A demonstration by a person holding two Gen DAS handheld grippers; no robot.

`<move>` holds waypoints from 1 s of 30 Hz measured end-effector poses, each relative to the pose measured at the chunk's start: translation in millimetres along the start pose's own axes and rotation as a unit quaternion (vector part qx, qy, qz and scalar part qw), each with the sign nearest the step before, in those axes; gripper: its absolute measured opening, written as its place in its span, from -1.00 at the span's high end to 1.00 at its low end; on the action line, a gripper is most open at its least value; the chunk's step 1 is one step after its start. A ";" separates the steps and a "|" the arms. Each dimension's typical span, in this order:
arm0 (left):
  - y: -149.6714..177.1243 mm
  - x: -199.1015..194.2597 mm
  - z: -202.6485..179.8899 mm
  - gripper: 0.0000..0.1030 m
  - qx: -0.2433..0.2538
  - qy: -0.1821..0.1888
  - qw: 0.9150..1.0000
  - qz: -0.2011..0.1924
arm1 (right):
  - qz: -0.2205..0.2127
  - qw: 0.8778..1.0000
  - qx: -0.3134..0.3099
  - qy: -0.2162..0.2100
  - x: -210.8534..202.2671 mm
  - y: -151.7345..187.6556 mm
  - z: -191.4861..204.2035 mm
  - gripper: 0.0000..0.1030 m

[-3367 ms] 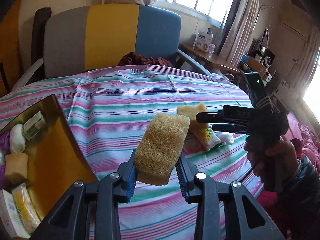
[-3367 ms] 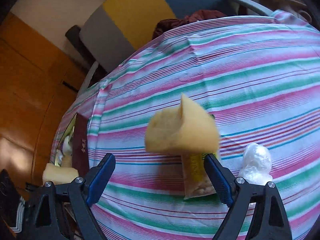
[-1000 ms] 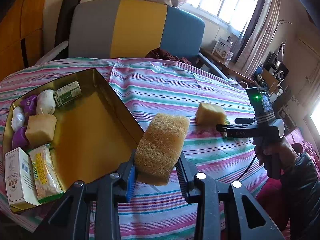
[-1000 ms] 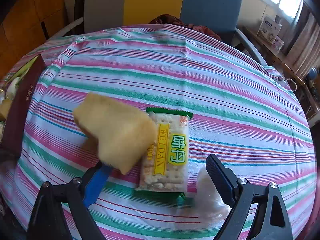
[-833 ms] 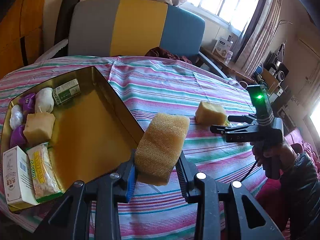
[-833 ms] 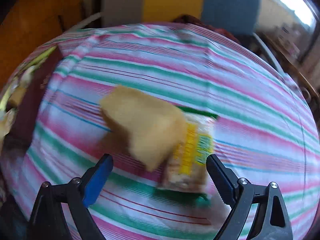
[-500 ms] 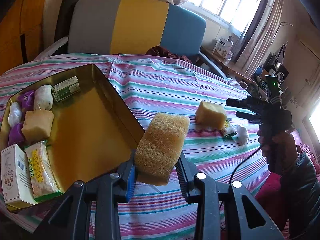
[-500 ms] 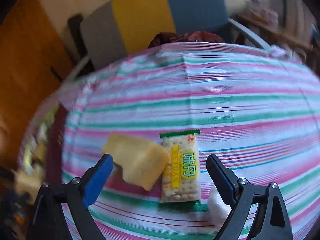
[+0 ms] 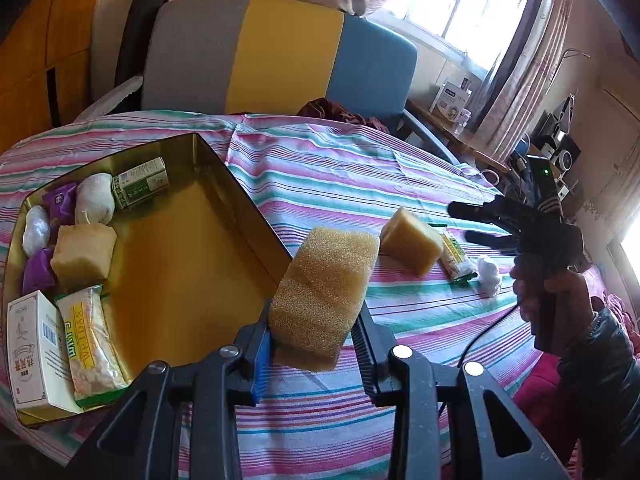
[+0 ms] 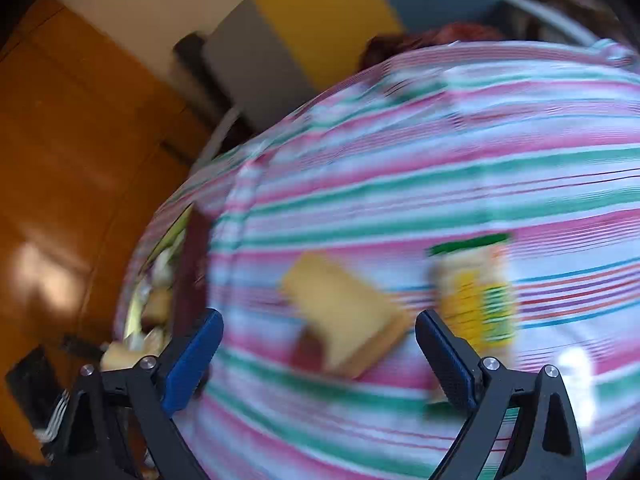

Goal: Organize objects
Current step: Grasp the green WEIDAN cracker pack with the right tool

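The left claw [image 9: 316,344] pinches a coarse, porous tan sponge block [image 9: 324,296] tilted upright, while the right claw [image 10: 316,344] stands spread, empty.

Place: a lived-in home room
Table [image 9: 320,168]: striped pink-green cloth
Seating: grey-yellow-blue armchair [image 9: 280,52] at the table's far edge
Window [image 9: 472,8]: curtained, daylit
Side desk [image 9: 452,128]: small boxes (labels unreadable)
Walls: wooden panelling [image 10: 72,160]
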State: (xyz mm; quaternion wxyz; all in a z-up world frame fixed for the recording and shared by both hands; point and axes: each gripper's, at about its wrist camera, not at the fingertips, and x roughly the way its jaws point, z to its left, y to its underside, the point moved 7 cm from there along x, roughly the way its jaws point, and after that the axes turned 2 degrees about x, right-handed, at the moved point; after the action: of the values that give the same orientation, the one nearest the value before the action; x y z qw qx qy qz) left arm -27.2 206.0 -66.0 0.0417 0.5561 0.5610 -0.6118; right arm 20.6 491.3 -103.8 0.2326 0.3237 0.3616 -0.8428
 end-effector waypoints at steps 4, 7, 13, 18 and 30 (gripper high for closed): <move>-3.9 -4.2 2.0 0.32 0.004 -0.013 1.000 -0.011 | -0.038 0.989 0.011 0.144 -13.1 -13.7 -38.9 -0.89; -8.5 -10.4 4.3 0.32 0.011 -0.031 0.999 -0.025 | 0.004 0.974 -0.010 0.227 2.2 -5.0 -56.0 -0.62; -19.6 -22.1 19.6 0.32 0.027 -0.101 0.993 -0.050 | 0.059 0.954 -0.123 0.269 43.9 12.8 -38.7 -0.44; -25.8 -29.7 37.6 0.32 0.020 -0.145 0.988 -0.053 | 0.054 0.963 -0.100 0.245 37.8 9.6 -39.9 0.08; -29.9 -31.6 85.6 0.32 -0.024 -0.165 0.985 -0.036 | 0.050 0.965 -0.087 0.242 30.8 12.9 -46.6 0.08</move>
State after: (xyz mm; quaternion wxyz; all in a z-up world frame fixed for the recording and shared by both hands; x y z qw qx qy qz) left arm -89.7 136.1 -45.1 0.1247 0.4259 0.5803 -0.6828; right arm 25.2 513.8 -156.3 0.2069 0.5146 0.4623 -0.6919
